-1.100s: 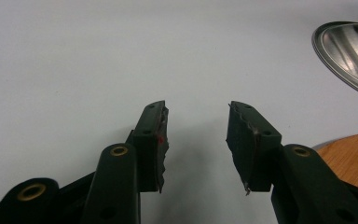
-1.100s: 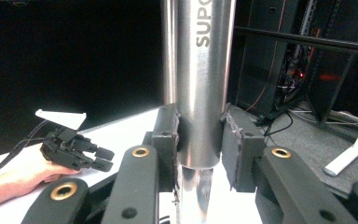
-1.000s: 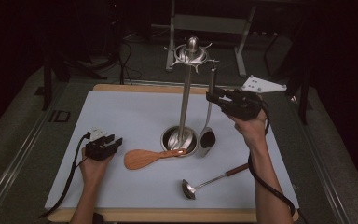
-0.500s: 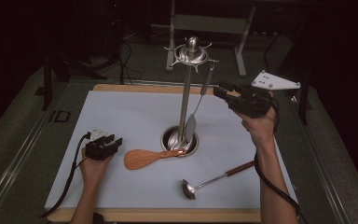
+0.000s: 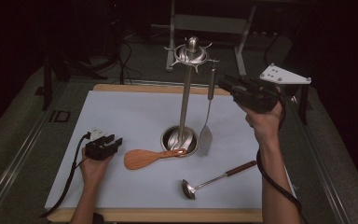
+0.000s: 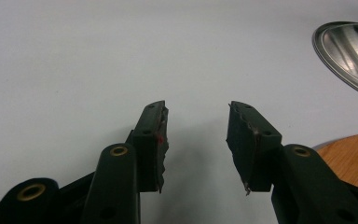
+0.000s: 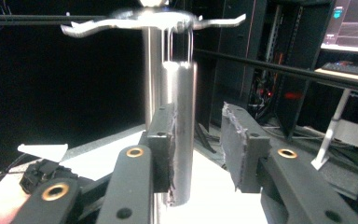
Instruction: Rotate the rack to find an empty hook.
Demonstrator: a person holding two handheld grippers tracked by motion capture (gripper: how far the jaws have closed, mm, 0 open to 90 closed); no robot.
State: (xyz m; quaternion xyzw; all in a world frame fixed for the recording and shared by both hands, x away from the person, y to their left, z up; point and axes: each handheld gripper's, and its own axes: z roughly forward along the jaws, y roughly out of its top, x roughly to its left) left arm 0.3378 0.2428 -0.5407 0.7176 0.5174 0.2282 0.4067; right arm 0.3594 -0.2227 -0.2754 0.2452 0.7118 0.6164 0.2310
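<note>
A tall steel utensil stand point(image 5: 185, 98) rises from a round base point(image 5: 173, 137) at the middle of the mat. A steel turner point(image 5: 206, 137) hangs from a hook on the stand's crown point(image 5: 192, 51), its blade just above the mat. My right gripper point(image 5: 224, 84) is raised at the turner's handle point(image 7: 182, 130), and the right gripper point(image 7: 198, 140) stands open: the handle lies against one pad with a gap to the other. My left gripper point(image 5: 107, 142) rests on the mat, and the left gripper point(image 6: 196, 135) is open with nothing between its jaws.
A wooden spatula point(image 5: 144, 158) lies in front of the stand's base, its edge beside my left gripper point(image 6: 352, 156). A steel ladle point(image 5: 214, 179) with a wooden grip lies front right. The pale mat point(image 5: 121, 112) covers a wooden board; dark equipment stands beyond the table.
The right gripper lifted the turner from beside the stand's base up to the crown. The turner now hangs from a hook and the jaws have opened. The left gripper stayed still.
</note>
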